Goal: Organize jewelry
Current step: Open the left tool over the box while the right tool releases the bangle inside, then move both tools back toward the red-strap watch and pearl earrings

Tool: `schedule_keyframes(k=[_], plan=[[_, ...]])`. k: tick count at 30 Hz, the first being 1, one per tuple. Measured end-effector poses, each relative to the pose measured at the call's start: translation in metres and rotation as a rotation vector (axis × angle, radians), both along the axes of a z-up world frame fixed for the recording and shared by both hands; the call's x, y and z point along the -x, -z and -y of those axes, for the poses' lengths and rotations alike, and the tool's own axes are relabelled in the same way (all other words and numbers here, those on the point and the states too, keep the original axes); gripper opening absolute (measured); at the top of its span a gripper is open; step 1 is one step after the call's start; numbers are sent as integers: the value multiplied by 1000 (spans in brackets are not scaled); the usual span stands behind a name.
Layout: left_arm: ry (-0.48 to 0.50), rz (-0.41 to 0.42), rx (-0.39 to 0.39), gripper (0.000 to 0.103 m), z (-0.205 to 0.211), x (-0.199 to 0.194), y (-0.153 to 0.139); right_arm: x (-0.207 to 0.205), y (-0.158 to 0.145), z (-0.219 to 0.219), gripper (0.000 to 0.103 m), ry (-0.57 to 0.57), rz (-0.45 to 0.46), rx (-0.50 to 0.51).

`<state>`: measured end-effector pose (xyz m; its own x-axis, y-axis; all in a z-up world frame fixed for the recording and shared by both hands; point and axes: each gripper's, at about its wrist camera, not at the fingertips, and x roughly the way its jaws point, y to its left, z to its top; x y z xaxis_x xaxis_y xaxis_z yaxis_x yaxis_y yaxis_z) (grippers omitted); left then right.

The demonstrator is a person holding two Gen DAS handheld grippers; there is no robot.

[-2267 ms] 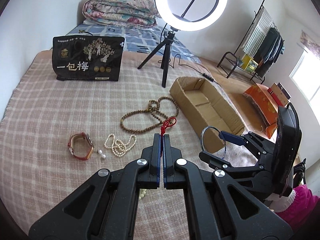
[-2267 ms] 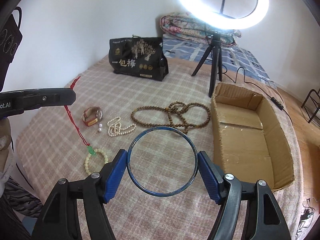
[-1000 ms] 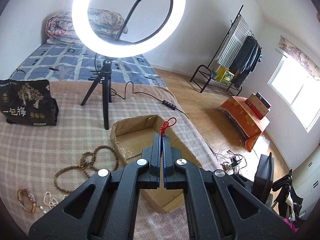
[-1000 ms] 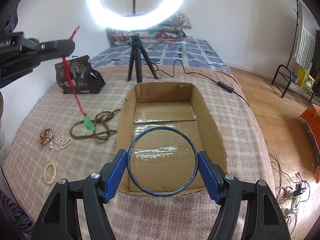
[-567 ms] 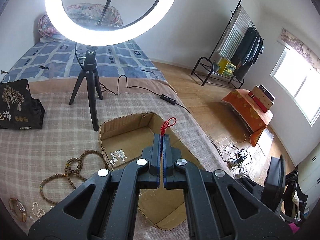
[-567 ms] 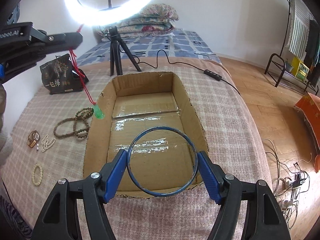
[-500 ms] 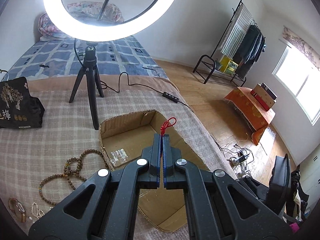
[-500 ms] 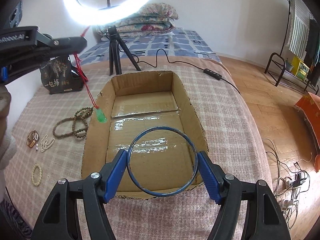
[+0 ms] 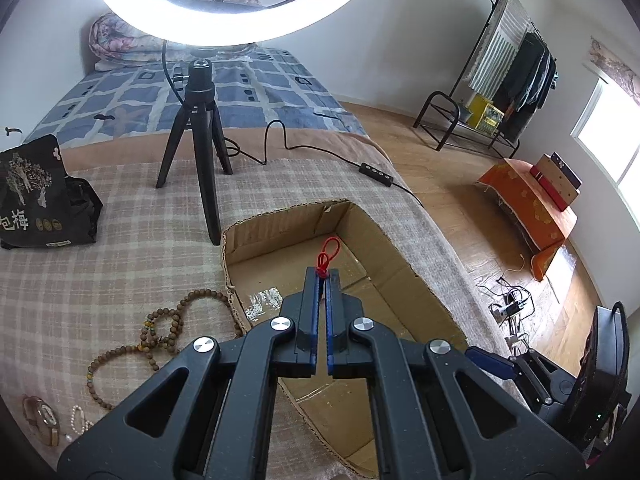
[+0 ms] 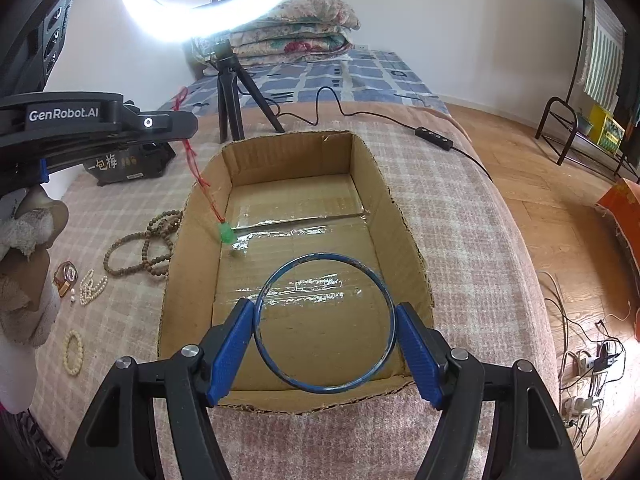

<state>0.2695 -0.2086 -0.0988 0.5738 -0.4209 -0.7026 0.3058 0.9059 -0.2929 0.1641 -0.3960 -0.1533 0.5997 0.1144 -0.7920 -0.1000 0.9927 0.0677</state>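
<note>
A bed covered in a pink checked blanket (image 10: 460, 208) served as your work surface, with an open cardboard box (image 10: 404, 240) lying lengthwise from six to twelve o'clock in the right wrist view. Your right gripper (image 10: 325, 344) hovered over the box's near end, its jaws having just eased wider around the blue bangle (image 10: 276, 368) — the ring face-on to the camera, the right pad apparently clear of it. Your left gripper (image 9: 322, 276) was clamped on a red cord (image 10: 200, 176); the cord hung slanting toward five o'clock, its green pendant (image 10: 227, 235) just above the box floor by the left wall. The bangle appeared nearer release.
</note>
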Motion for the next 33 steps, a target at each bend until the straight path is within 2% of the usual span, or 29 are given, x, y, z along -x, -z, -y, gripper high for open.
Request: schedule_keyframes(k=[1, 2, 3, 4, 5, 7, 10, 23, 33], plan=[[-2, -1, -5, 12, 0, 1, -1, 0, 0, 0, 85, 4, 5, 7], [-4, 2, -2, 32, -1, 1, -1, 1, -1, 0, 88, 7, 14, 13], [-7, 8, 4, 44, -2, 2, -1, 2, -2, -1, 91, 9, 21, 18], [-18, 17, 12, 60, -4, 3, -2, 2, -3, 0, 92, 9, 24, 21], [-28, 26, 17, 65, -5, 4, -4, 2, -3, -1, 93, 10, 25, 25], [-40, 31, 20, 67, -7, 4, -6, 2, -4, -1, 101, 15, 29, 35], [-33, 19, 32, 78, -8, 4, -6, 3, -3, -2, 103, 17, 31, 49], [-14, 25, 7, 80, -8, 16, -11, 9, -8, -2, 103, 34, 43, 52], [-27, 53, -7, 80, -37, 32, -28, 13, -22, -7, 103, 54, 69, 36]])
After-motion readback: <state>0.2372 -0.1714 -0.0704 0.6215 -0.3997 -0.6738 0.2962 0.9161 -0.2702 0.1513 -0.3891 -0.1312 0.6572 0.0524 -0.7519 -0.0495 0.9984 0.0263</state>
